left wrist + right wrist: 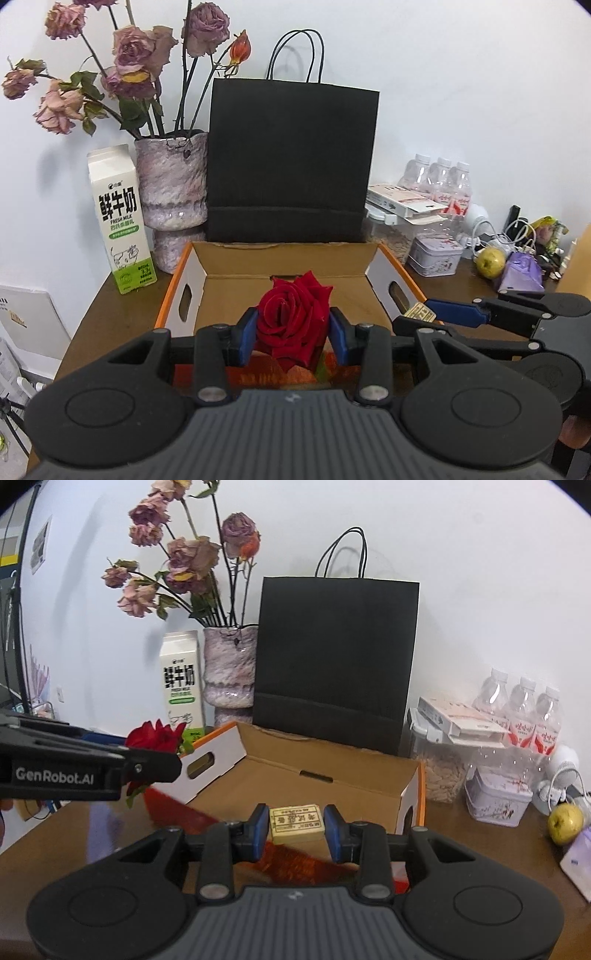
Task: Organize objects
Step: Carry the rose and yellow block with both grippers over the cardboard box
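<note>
My left gripper (292, 334) is shut on a red rose (291, 317) and holds it over the front of an open cardboard box (236, 264) with orange edges. The rose also shows in the right wrist view (157, 736), beside the left gripper's black arm. My right gripper (295, 829) is shut on a small yellow printed block (296, 823) and holds it over the box's front right part (332, 775). In the left wrist view the right gripper (424, 314) reaches in from the right with the block (419, 314) at its tip.
Behind the box stand a black paper bag (291, 162), a vase of dried roses (171, 184) and a milk carton (120, 218). To the right are a small tin (436, 256), a clear container (439, 771), water bottles (439, 177), a green apple (490, 262) and cables.
</note>
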Demonstrator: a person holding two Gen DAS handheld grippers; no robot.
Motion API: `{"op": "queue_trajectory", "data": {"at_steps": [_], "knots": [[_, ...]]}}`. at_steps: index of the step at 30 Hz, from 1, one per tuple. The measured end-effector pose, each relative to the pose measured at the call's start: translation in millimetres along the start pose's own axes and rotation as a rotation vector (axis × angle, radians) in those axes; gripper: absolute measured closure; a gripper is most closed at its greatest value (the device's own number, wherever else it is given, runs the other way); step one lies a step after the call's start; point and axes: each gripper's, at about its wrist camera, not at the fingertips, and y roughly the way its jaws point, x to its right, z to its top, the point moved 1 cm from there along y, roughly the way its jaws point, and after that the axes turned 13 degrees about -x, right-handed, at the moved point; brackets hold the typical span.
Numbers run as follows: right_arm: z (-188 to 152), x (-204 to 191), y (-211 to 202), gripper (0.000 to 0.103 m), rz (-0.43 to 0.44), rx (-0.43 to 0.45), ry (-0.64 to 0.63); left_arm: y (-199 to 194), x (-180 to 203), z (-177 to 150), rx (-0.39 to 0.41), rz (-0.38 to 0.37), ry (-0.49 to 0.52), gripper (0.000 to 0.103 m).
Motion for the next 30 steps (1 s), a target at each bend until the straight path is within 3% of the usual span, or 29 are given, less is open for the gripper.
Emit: {"op": "queue_trajectory", "data": {"at_steps": [18,30], "knots": [[61,36,73,0.072,-0.023,-0.055,0.005,63,-2,66,-0.05,0.054,0.007,0.062],[78,44,140,0.072,-0.003,-0.243,0.003,131,-8,100,-0.228,0.117,-0.058,0.062]]}}
